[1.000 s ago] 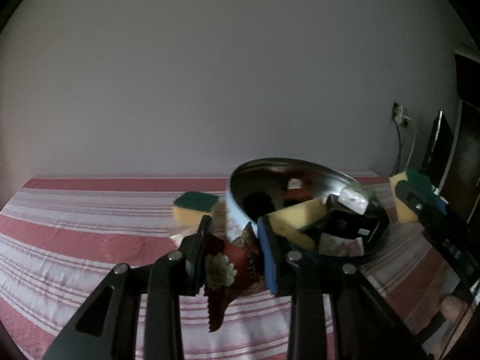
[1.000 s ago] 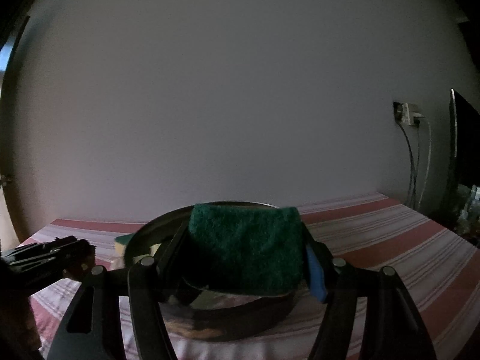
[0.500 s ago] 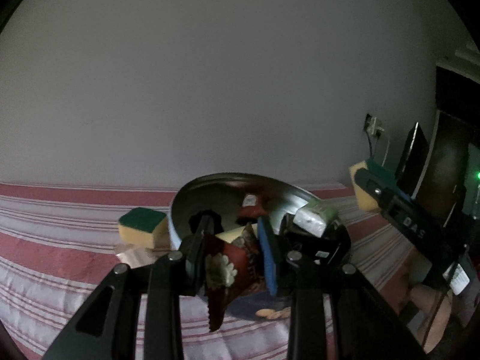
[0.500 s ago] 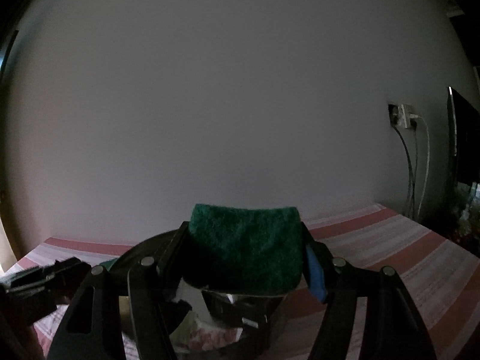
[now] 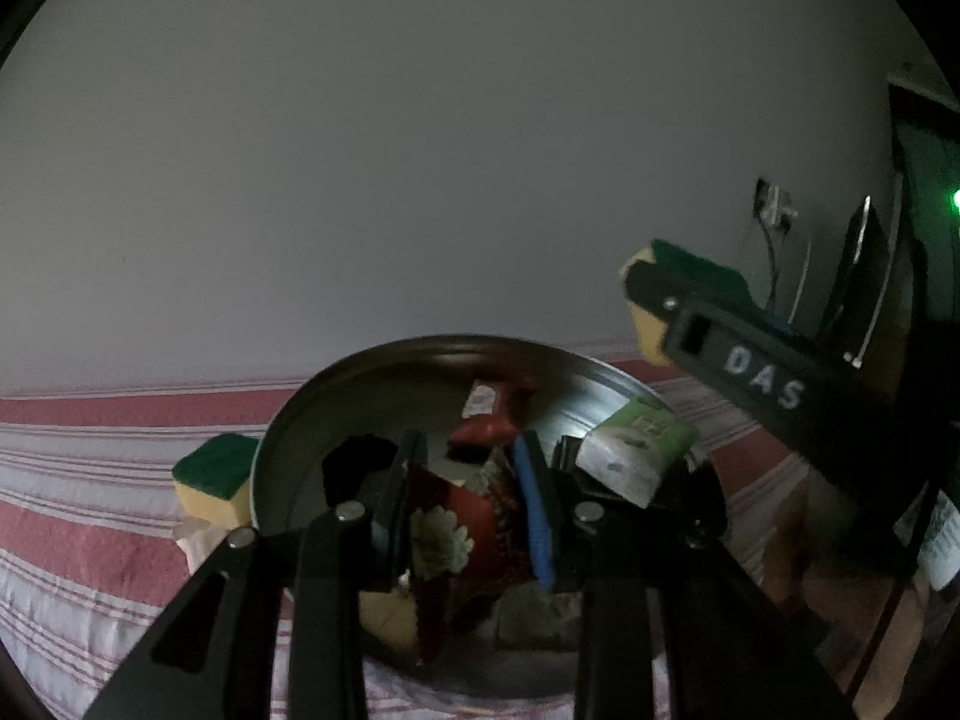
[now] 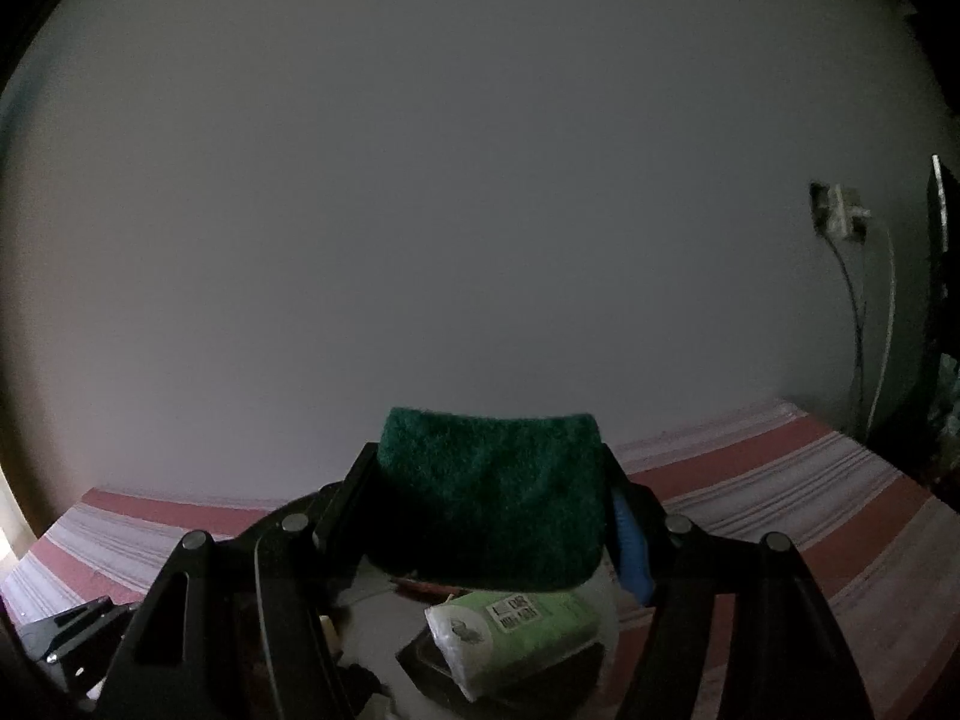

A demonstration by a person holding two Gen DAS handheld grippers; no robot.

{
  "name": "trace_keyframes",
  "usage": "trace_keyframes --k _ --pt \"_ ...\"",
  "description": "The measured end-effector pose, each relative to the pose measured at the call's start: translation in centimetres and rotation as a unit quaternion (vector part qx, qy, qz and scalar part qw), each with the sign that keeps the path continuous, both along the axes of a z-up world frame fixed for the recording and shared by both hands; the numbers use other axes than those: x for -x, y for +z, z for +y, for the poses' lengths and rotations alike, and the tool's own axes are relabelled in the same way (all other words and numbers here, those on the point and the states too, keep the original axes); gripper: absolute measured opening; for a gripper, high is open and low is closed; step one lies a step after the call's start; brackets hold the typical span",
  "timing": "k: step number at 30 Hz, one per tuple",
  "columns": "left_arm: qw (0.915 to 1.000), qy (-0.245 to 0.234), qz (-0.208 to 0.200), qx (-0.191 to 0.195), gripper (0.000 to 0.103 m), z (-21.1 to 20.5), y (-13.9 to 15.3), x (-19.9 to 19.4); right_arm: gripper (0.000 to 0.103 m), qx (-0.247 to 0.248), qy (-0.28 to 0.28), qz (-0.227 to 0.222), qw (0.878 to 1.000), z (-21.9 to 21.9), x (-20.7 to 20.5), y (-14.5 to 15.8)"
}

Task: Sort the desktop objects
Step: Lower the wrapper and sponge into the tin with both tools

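My left tongs were clamped on a dark red snack packet with a pale flower printed on it, the packet hanging down between the fingers and over the round metal tin just ahead of them. In that tin lay a heap of things: a green-and-white tissue pack propped to the right of my fingers, a small red packet further ahead, and some dark items I could not make out. Just left of the tin, touching its wall, a yellow sponge with a green top sat on the red-and-white striped cloth.

My right tongs were closed on another sponge, its green scouring face turned towards the camera and filling the gap between the fingers. From the left camera those tongs showed up high on the right, above the tin's far right edge, the sponge's yellow body pinched at the tips. Directly below my right fingers lay the tissue pack, with the striped cloth stretching away on the right.
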State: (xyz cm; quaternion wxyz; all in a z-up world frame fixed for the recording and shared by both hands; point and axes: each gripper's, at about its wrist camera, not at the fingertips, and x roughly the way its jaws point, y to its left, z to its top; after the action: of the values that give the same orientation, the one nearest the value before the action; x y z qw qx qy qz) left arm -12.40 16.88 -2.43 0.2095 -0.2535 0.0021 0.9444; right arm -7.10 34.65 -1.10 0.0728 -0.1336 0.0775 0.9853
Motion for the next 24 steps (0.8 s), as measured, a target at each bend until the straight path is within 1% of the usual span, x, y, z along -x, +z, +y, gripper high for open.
trace_keyframes --k 4,9,15,17,20,21,22,23,24 --pt "0.9999 0.002 -0.016 0.006 0.030 0.6 -0.5 0.7 0.069 -0.005 0.016 -0.023 1.000 -0.3 1.4 -0.4" --pt "0.9996 0.010 -0.012 0.022 0.030 0.6 -0.8 0.8 0.069 0.005 0.031 -0.038 0.999 -0.1 2.7 -0.3" --pt "0.9991 0.017 -0.023 0.033 0.030 0.4 -1.4 1.6 0.069 0.009 0.038 -0.065 0.997 0.7 3.9 -1.6" --pt "0.9989 0.017 -0.025 0.036 0.030 0.4 -1.4 1.7 0.069 0.015 0.040 -0.058 0.997 1.4 3.9 -1.5" --pt "0.9986 0.017 -0.024 0.043 0.030 0.4 -1.4 1.8 0.070 0.011 0.042 -0.060 0.997 1.3 3.9 -1.6" --pt "0.9985 0.019 -0.023 0.045 0.032 0.6 -1.4 1.7 0.070 0.012 0.046 -0.058 0.997 1.2 3.8 -1.6" --pt "0.9985 0.021 -0.023 0.046 0.033 0.6 -1.4 1.6 0.074 0.011 0.048 -0.054 0.997 1.4 3.7 -1.5" --pt "0.9984 0.025 -0.025 0.045 0.038 0.5 -1.4 1.6 0.077 0.010 0.050 -0.052 0.997 1.4 3.7 -1.5" --pt "0.9982 0.028 -0.027 0.045 0.053 0.3 -1.3 1.7 0.087 0.009 0.049 -0.051 0.997 1.7 3.7 -1.5"
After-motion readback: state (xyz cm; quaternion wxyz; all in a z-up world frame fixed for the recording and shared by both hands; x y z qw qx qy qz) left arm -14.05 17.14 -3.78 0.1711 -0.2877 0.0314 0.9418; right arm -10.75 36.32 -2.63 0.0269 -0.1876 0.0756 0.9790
